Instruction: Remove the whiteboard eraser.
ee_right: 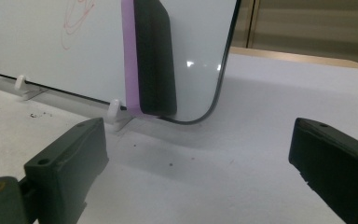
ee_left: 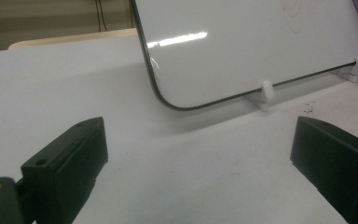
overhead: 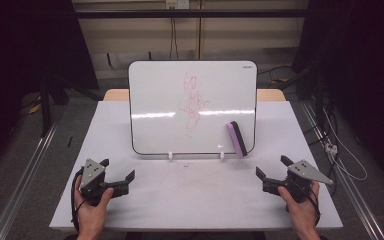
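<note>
While both claws gape, eraser (ee_right: 151,58) hugs whiteboard (overhead: 170,100) edge.

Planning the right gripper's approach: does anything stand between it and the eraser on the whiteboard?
Nothing visible does. The right gripper, open, faces the eraser stuck on the whiteboard across bare table.

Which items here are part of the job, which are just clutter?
In play: whiteboard with red scribble; eraser stuck on it; left gripper and right gripper, both open.
Lying about: floor cables; wall socket.
</note>
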Demonstrator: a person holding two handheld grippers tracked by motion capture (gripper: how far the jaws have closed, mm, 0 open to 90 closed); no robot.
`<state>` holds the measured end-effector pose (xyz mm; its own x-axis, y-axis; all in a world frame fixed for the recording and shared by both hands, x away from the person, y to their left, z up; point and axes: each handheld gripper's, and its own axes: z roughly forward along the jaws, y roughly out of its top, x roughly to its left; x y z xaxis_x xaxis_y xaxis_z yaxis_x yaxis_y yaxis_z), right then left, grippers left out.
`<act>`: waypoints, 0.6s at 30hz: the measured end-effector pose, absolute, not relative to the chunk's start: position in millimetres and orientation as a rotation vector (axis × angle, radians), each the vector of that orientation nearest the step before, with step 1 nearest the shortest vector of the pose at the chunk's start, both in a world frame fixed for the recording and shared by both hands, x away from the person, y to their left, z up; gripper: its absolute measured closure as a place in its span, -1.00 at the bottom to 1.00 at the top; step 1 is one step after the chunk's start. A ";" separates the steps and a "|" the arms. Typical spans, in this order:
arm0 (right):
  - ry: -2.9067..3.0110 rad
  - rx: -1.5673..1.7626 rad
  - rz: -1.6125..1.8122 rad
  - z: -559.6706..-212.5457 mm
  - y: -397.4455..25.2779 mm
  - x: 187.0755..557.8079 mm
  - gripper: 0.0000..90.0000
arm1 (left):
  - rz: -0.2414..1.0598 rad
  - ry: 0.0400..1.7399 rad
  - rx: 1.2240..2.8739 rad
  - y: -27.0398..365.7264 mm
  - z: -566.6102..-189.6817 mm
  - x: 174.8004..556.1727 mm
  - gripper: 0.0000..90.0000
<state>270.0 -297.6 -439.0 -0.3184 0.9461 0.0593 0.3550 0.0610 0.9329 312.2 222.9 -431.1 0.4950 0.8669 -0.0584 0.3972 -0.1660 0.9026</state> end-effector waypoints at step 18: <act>1.789 1.335 1.226 -439.7 -290.0 274.8 -0.92 | 0.600 1.079 1.767 224.2 -432.3 312.8 -0.92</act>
<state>274.8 -290.0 -439.7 -0.3262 0.9429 0.0680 0.4036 0.0738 0.9120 312.8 224.2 -432.3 0.4907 0.8690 -0.0633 0.4052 -0.1633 0.8995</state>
